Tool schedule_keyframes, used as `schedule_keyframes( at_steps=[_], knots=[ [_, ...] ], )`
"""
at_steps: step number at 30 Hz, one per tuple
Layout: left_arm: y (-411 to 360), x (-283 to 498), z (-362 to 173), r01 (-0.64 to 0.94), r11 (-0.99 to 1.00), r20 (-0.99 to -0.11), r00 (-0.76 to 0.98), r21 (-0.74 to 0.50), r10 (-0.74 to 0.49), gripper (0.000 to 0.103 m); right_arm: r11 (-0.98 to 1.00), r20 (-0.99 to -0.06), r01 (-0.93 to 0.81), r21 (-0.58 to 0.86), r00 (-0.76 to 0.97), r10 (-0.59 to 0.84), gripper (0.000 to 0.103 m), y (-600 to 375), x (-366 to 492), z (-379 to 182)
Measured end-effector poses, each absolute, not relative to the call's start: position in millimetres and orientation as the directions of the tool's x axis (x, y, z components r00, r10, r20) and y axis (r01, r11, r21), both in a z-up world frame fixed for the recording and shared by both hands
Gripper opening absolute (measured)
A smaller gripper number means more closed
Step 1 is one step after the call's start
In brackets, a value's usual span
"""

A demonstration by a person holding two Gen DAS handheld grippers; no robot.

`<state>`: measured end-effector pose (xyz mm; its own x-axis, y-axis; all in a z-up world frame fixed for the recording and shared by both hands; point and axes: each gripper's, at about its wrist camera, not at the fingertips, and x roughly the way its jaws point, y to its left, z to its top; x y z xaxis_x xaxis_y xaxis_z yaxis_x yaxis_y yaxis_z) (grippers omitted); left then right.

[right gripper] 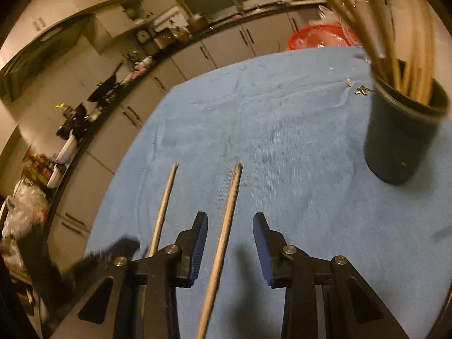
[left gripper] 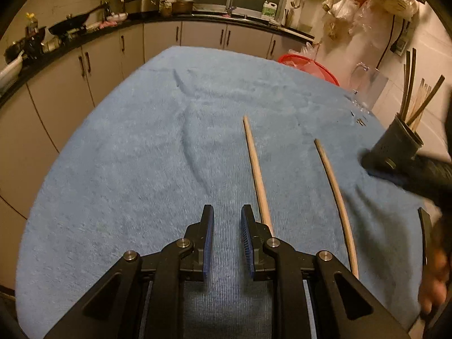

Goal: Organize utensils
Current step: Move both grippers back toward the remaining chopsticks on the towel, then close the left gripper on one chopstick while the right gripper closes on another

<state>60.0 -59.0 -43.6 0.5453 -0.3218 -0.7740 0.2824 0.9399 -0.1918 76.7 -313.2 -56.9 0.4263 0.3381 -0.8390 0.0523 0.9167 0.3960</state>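
Chopsticks: two loose ones lay on the blue towel covering the bench, roughly parallel, short of the dark holder cup (right gripper: 404, 135). First chopstick (right gripper: 223, 243) ran straight between the jaws of the right gripper (right gripper: 230, 223); second chopstick (right gripper: 165, 203) lay just beside it, on the side away from the cup. Cup stood upright on the towel (right gripper: 282, 130), already stuffed with a bundle of chopsticks, some pale wood, some dark per the left wrist view.

Right jaws were spread wide, straddling the first chopstick, not pinching it; whether the pads touched the towel was unclear. Left gripper (left gripper: 227, 214) hovered low over the towel, jaws parted with nothing between them, the second chopstick (left gripper: 257, 169) just off its outer finger.

Step in hand, judged: pickup of a loose chopstick for the cup. Most of the sorting looked finished, with two sticks left. Next move probably calls for pressing the right jaws together on the stick, lifting, tilting it upright and dropping it into the cup mouth.

Look: both loose sticks thin, pale wood, round, plain ends, slightly motion-blurred. Small metal bits (right gripper: 363, 90) lay on the towel beside the cup, too small to identify.
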Motion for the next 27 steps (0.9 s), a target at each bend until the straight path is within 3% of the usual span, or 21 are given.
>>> schedule_keyframes(
  at_steps=[1, 8, 12, 13, 21, 27],
  knots=[
    [-53, 59, -44, 0.285, 0.935, -0.767, 0.545, -0.210, -0.338, 0.020, 0.919, -0.852, 0.058, 0.391, 0.401, 0.338, 0.028, -311, 88, -62],
    [-47, 64, -48, 0.290, 0.909, -0.760, 0.504, -0.298, -0.410, 0.020, 0.958, -0.925, 0.070, 0.279, 0.286, 0.249, 0.027, -289, 147, -88],
    [-45, 65, -49, 0.290, 0.904, -0.758, 0.497, -0.313, -0.422, 0.020, 0.987, -0.955, 0.017, 0.157, 0.257, 0.148, 0.017, -269, 155, -94],
    [-44, 64, -49, 0.290, 0.904, -0.758, 0.497, -0.313, -0.422, 0.020, 0.986, -0.954, 0.013, 0.163, 0.259, 0.155, 0.009, -268, 155, -94],
    [-56, 79, -38, 0.313, 0.901, -0.789, 0.449, -0.302, -0.420, 0.020, 0.954, -0.886, -0.014, 0.300, 0.366, 0.284, 0.008, -279, 118, -69],
    [-94, 124, -27, 0.336, 0.903, -0.847, 0.364, -0.268, -0.387, 0.021, 0.957, -0.828, -0.054, 0.285, 0.489, 0.274, 0.008, -281, 94, -34]
  ],
)
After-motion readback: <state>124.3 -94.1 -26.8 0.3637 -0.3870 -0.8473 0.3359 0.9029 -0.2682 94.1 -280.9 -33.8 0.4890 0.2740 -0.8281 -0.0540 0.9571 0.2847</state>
